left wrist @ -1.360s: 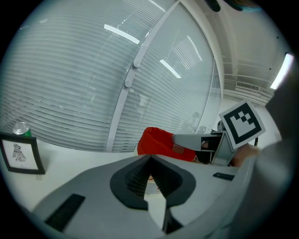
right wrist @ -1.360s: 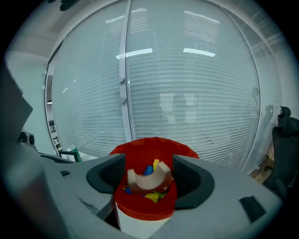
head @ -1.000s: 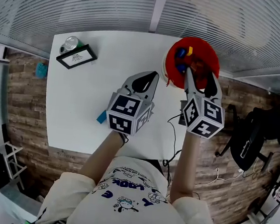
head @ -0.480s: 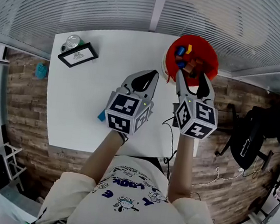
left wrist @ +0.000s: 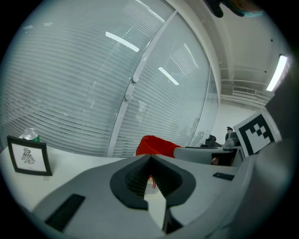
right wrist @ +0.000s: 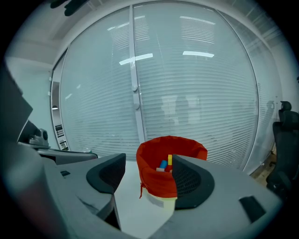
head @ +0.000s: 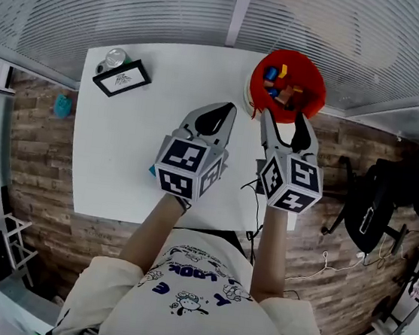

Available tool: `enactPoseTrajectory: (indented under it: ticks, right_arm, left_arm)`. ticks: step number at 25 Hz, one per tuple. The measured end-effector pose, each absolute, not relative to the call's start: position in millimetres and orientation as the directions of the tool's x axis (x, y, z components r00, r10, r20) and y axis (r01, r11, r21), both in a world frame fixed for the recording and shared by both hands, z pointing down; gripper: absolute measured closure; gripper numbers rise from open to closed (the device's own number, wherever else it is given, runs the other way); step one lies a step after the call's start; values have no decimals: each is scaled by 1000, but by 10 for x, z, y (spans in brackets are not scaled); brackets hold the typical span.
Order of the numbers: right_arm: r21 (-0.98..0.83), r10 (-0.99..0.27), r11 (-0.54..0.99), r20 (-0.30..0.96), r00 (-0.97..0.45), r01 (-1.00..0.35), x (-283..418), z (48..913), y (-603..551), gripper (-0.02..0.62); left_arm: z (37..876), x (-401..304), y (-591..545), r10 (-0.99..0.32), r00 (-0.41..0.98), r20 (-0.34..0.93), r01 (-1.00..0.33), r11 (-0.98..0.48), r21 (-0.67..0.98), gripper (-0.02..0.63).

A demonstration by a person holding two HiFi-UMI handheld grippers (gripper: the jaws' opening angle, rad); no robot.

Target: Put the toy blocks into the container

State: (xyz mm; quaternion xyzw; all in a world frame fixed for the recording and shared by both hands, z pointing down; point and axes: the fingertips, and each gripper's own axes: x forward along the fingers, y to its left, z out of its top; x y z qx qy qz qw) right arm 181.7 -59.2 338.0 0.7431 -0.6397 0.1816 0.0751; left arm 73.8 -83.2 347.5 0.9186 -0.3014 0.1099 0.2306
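Note:
The red fabric container (head: 289, 82) stands at the table's far right corner, holding several coloured toy blocks (head: 278, 83). My right gripper (head: 284, 118) is open and empty, its tips just short of the container's near rim. In the right gripper view the container (right wrist: 161, 175) stands between the spread jaws of the right gripper (right wrist: 149, 178), with blue and yellow blocks (right wrist: 165, 163) showing inside. My left gripper (head: 217, 115) is shut with nothing in it, over the table left of the container. A teal block (head: 153, 170) peeks out beside the left gripper's marker cube.
A black picture frame (head: 121, 78) and a shiny can (head: 115, 58) stand at the white table's (head: 120, 152) far left corner; the frame (left wrist: 28, 158) shows in the left gripper view too. A black office chair (head: 376, 199) stands right of the table. Window blinds run behind.
My right gripper has drawn back from over the container towards the person and slightly left, still open. The left gripper has hardly shifted and stays shut.

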Motion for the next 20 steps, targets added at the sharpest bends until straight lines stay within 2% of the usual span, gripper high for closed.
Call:
enactPoseTrajectory:
  ticks: [13, 18, 20]
  right_arm:
    - [-144, -929, -52, 370, -5, -988, 1295, 3382, -398, 307]
    - [-166, -919, 14, 386, -78, -986, 997, 3510, -384, 377]
    - [-159, -912, 41, 397, -102, -986, 880, 3558, -390, 377]
  left_arm:
    - [3362, 449, -705, -545, 765, 343, -641, -698, 320, 575]
    - [3398, 194, -692, -585, 729, 355, -683, -657, 319, 575]
    - [3428, 80, -684, -601, 713, 362, -701, -638, 320, 575]
